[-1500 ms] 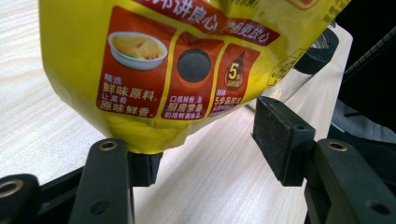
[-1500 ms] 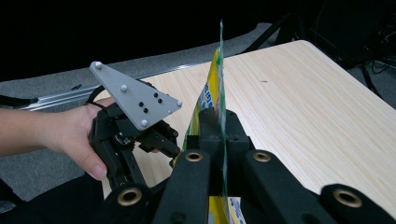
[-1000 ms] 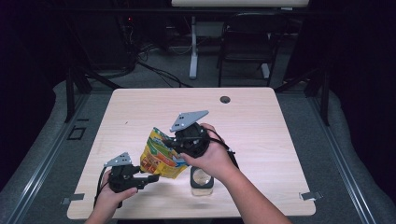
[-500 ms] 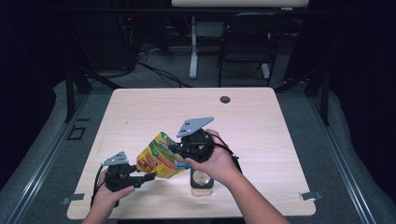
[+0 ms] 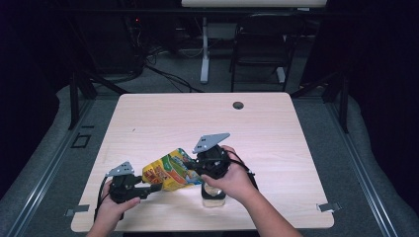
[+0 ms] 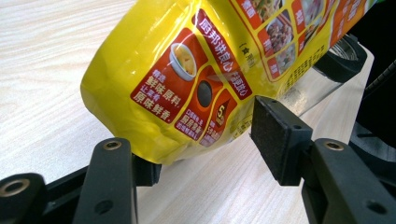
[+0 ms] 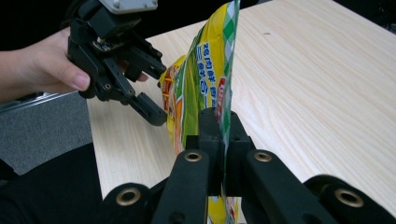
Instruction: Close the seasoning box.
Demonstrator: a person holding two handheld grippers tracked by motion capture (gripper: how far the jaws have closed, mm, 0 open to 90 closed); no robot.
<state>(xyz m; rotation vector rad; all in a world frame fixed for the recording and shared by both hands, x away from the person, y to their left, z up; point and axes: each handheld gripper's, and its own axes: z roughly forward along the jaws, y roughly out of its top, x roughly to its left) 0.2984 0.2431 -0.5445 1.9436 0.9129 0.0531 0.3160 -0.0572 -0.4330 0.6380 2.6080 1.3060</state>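
Observation:
A yellow snack bag [image 5: 168, 171] with red labels hangs tilted over the table's front part, its top end to the right. My right gripper [image 5: 197, 169] is shut on the bag's flat top edge [image 7: 224, 100], as its own view [image 7: 219, 128] shows. My left gripper [image 5: 149, 187] is open, its jaws standing on either side of the bag's bottom [image 6: 154, 102]. In the left gripper view [image 6: 205, 149] the left jaw touches the bag's underside and the right pad [image 6: 275, 137] stands a little apart from it. A glass jar [image 5: 214, 195] stands under the right hand.
The wooden table [image 5: 276, 143] has a dark round hole [image 5: 238, 105] near its far edge. A chair and a stand are on the floor beyond it. The jar's black rim [image 6: 343, 58] lies just past the bag in the left gripper view.
The bag has tipped from fairly upright to nearly lying, its top moved right and down toward the jar with my right gripper. The left gripper stayed near the bag's bottom.

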